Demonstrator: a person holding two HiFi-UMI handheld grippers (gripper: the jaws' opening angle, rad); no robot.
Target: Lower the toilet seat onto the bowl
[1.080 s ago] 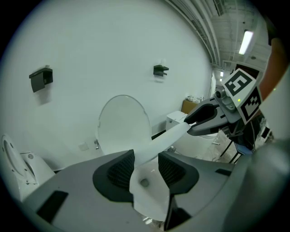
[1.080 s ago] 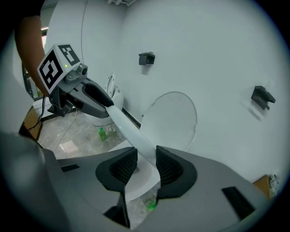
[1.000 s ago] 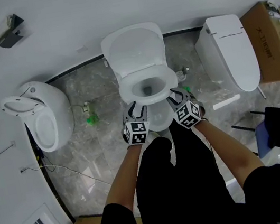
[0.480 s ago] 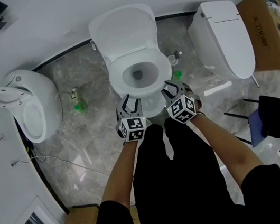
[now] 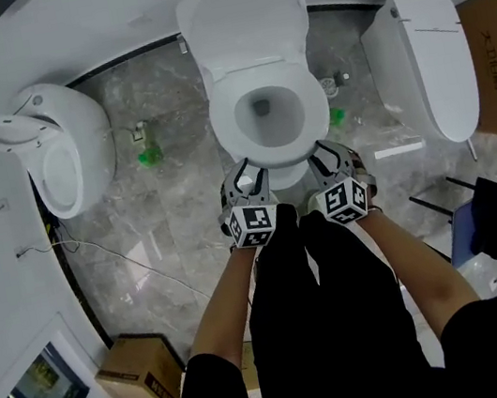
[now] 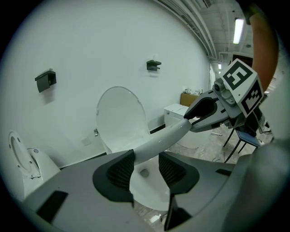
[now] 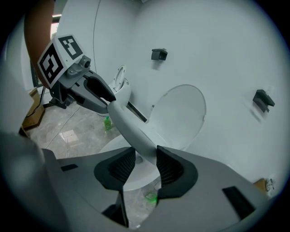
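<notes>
Toilet bowl [image 5: 289, 178]: just ahead of and below both grippers, its front showing between them.
Lid [image 5: 243, 23]: upright, beyond the seat, farthest from either gripper.
Toilet seat [image 5: 228, 128]: appears down, or very nearly, on the bowl. Its front rim runs crosswise from one gripper to the other.
Left gripper [image 5: 246, 176]: jaws fairly narrow around the rim, which lies against one pad with a gap at the other.
Right gripper [image 5: 329, 158]: jaws opening, rim between them.
Key relation: both grippers are equally near. Drawing straight back towards the person should clear the crosswise rim.
</notes>
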